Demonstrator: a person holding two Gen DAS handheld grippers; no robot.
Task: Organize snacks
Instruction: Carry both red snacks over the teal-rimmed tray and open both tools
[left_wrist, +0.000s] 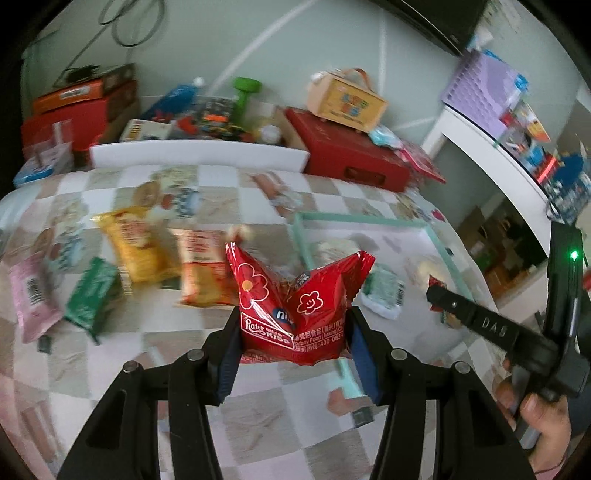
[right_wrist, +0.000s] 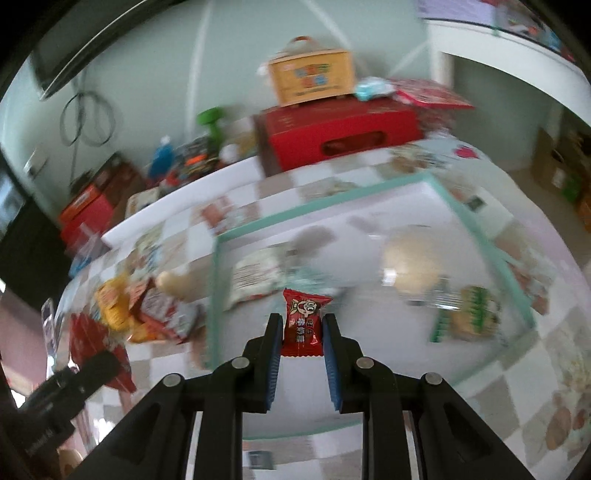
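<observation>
My left gripper (left_wrist: 293, 325) is shut on a large red snack bag (left_wrist: 295, 302) with flower prints, held above the checked tablecloth near the left edge of the teal-rimmed tray (left_wrist: 301, 236). My right gripper (right_wrist: 303, 332) is shut on a small red candy packet (right_wrist: 303, 323), held above the tray (right_wrist: 491, 243). The tray holds a white-green packet (right_wrist: 255, 277), a round pale snack (right_wrist: 410, 266) and a green-wrapped snack (right_wrist: 469, 314). The right gripper also shows in the left wrist view (left_wrist: 443, 299). The red bag shows at the left of the right wrist view (right_wrist: 92, 347).
Loose snacks lie left of the tray: a yellow bag (left_wrist: 133, 243), an orange bag (left_wrist: 199, 269), a green packet (left_wrist: 94, 291) and a pink packet (left_wrist: 31, 291). A red box (left_wrist: 347, 151) with a yellow carton (left_wrist: 347, 99) stands at the back. A white shelf (left_wrist: 491, 147) is at the right.
</observation>
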